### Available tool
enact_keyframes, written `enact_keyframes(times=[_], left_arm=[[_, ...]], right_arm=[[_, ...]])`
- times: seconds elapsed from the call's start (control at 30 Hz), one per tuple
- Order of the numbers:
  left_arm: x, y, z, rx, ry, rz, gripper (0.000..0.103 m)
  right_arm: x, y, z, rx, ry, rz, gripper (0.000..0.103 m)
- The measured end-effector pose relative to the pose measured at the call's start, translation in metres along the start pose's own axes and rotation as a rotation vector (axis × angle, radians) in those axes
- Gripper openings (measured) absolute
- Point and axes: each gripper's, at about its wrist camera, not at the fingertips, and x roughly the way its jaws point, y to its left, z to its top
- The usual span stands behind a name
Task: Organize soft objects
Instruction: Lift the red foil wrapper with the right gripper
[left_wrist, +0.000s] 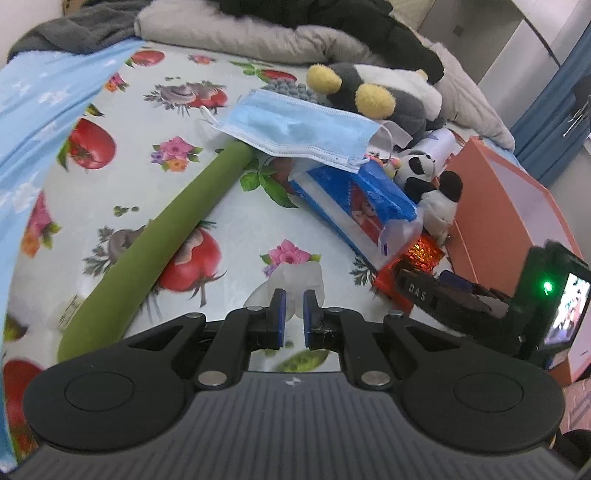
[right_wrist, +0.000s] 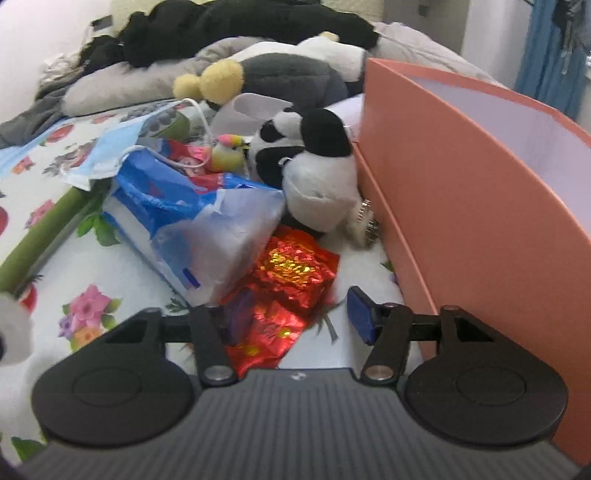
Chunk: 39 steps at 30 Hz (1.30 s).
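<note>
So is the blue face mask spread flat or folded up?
Spread flat: the face mask lies unfolded, draped over the green tube and the blue packet.

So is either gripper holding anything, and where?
Left gripper pinches a small whitish soft thing by its near end; right gripper is open, empty.

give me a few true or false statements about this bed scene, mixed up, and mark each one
1. The pale blue pleated face mask lies across one end of the long green padded tube. True.
2. The salmon cardboard box is packed with toys. False: the inside that shows is bare.
3. The right tool stands open over the crinkled red foil wrapper. True.
4. The small black and white plush panda is gripped by the left tool. False: it lies beside the box, ungripped.
</note>
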Motion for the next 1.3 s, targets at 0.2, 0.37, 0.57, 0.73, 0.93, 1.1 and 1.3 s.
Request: enact_keyframes(times=[0.2, 0.37, 0.57, 0.73, 0.93, 1.1, 1.3], left_arm=[[-0.005, -0.01, 0.024, 0.009, 0.038, 0.01, 0.011], [-0.011, -0.013, 0.019, 0.034, 0.032, -0.004, 0.011], [-0.005, -0.009, -0.015, 0.025, -0.037, -0.025, 0.011], [-0.027, -0.011, -0.045, -0.003, -0.085, -0.009, 0.011], [-0.057, -0.02, -0.06, -0.022, -0.148, 0.037, 0.011], [-0.068, -0.025, -0.068, -0.034, -0.149, 0.045, 0.011], [-0.062, -0.023, -0.074, -0.017, -0.144, 0.027, 0.011]], right_arm=[[-0.011, -0.007, 0.011, -0.006, 0.084, 0.03, 0.012], [-0.026, -0.012, 0.004, -0.022, 0.072, 0.075, 0.003], [-0.042, -0.013, -0.02, -0.008, -0.006, 0.127, 0.004], [-0.048, -0.018, -0.025, 0.025, -0.012, 0.119, 0.008], [-0.043, -0.021, -0.022, 0.002, -0.047, 0.144, 0.061], [-0.03, -0.01, -0.017, -0.063, -0.057, 0.114, 0.062], [-0.013, -0.007, -0.009, -0.083, -0.061, 0.076, 0.062]])
